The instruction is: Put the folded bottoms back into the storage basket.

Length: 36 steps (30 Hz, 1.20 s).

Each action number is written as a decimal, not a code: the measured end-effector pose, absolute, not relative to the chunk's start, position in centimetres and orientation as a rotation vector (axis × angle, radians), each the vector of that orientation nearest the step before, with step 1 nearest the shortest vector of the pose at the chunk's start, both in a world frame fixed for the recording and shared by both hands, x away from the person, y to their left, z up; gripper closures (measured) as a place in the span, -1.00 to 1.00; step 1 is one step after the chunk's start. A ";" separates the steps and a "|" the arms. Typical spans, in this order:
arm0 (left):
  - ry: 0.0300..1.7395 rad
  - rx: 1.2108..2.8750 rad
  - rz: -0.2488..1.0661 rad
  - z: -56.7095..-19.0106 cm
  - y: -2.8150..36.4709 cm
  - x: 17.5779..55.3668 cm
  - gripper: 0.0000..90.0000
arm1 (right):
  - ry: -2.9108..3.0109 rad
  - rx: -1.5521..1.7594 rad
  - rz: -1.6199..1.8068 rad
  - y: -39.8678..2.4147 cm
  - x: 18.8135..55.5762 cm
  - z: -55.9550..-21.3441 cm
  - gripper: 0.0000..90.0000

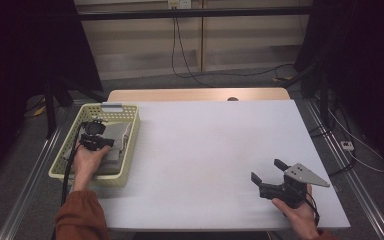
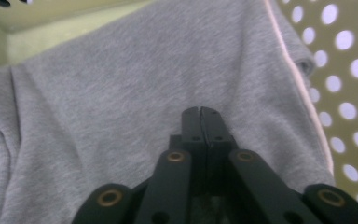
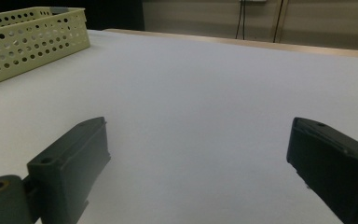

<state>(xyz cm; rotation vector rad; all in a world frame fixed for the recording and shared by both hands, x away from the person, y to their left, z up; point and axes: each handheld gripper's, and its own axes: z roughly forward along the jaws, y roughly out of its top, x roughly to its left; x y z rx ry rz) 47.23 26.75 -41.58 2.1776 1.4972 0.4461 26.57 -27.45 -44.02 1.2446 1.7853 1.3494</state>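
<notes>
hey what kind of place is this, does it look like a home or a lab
Probably a lab or recording setup, not a home: a white table on metal rails, black curtains at the sides, and handheld grippers, the left gripper in a basket.

The left tool [image 1: 96, 139] sits far left, its jaws pressed together tip to tip, held by the left hand [image 1: 87, 160] on an extended forearm. The right tool [image 1: 270, 176] rests near right, jaws spread wide, cradled from below in the right hand [image 1: 300, 212].
</notes>
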 end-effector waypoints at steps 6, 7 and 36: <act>1.489 2.210 0.404 -42.1 26.7 47.5 0.93 | 1.784 1.242 1.346 -27.4 26.5 -44.0 -0.88; 1.482 2.217 0.392 -42.1 26.6 47.5 0.93 | 1.785 1.242 1.346 -27.4 26.5 -44.0 -0.88; 1.389 2.218 0.276 -42.4 26.3 47.5 0.99 | 1.786 1.244 1.346 -27.4 26.6 -44.0 -0.88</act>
